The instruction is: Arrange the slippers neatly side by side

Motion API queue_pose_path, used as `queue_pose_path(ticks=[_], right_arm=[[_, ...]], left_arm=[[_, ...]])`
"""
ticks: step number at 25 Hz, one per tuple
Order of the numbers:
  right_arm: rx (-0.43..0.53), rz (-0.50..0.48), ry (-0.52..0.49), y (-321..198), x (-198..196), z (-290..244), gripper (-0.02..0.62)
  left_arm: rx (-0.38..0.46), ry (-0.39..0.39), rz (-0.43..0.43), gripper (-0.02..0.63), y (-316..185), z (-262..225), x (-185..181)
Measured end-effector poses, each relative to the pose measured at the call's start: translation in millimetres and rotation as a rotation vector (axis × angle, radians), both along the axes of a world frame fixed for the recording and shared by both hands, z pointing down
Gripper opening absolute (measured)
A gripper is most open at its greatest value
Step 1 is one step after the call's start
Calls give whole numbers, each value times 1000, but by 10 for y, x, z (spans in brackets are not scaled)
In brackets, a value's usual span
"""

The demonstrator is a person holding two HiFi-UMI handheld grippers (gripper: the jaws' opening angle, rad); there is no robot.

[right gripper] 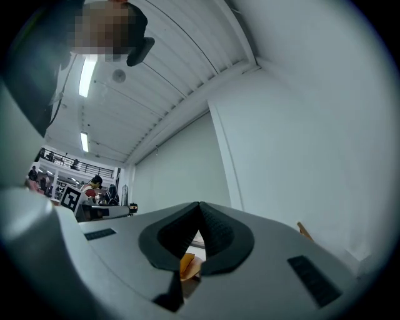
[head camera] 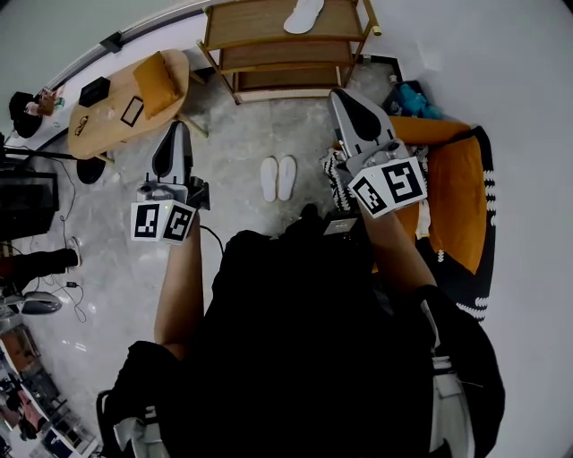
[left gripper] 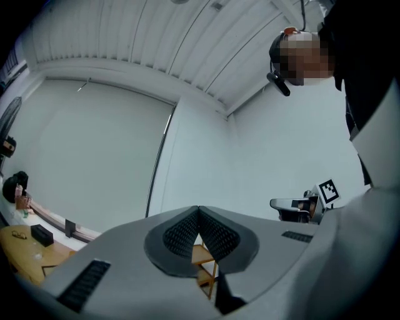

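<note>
Two white slippers (head camera: 277, 178) lie side by side on the grey floor, toes toward the wooden shelf, midway between my two grippers in the head view. A third white slipper (head camera: 303, 15) rests on the shelf's top board. My left gripper (head camera: 176, 131) is raised left of the pair, shut and empty; its tips (left gripper: 199, 209) meet against the wall and ceiling. My right gripper (head camera: 343, 98) is raised right of the pair, also shut with nothing held; its tips (right gripper: 199, 205) touch in its own view.
A wooden shelf unit (head camera: 286, 45) stands at the back. An oval wooden table (head camera: 116, 107) with an orange cushion sits at the left. An orange armchair (head camera: 457, 192) with striped fabric is at the right. Cables and equipment lie along the left floor.
</note>
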State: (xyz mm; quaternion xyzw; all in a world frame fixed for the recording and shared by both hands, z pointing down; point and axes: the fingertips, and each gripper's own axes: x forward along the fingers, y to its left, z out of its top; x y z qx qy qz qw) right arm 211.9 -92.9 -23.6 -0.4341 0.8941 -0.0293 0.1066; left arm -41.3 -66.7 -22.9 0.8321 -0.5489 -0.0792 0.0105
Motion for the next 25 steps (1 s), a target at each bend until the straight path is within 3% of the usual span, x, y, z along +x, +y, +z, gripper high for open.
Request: queue_pose_path(ticks=[5,10,19,25], right_arm=[[-8,42,-6,318,94,-12,32],[-6,70,-6,793,-1,-49,31],[-38,48,48,2037,-795,-7,32],[-73,27,105,2742,-1247,90,31]], left_arm=[[17,-23,37,15,203,-106,25],[34,38,45,15,654,-235,-113],[21,70,74,15,1945,-148,-760],[-41,90,51,15,2676,84,-1144]])
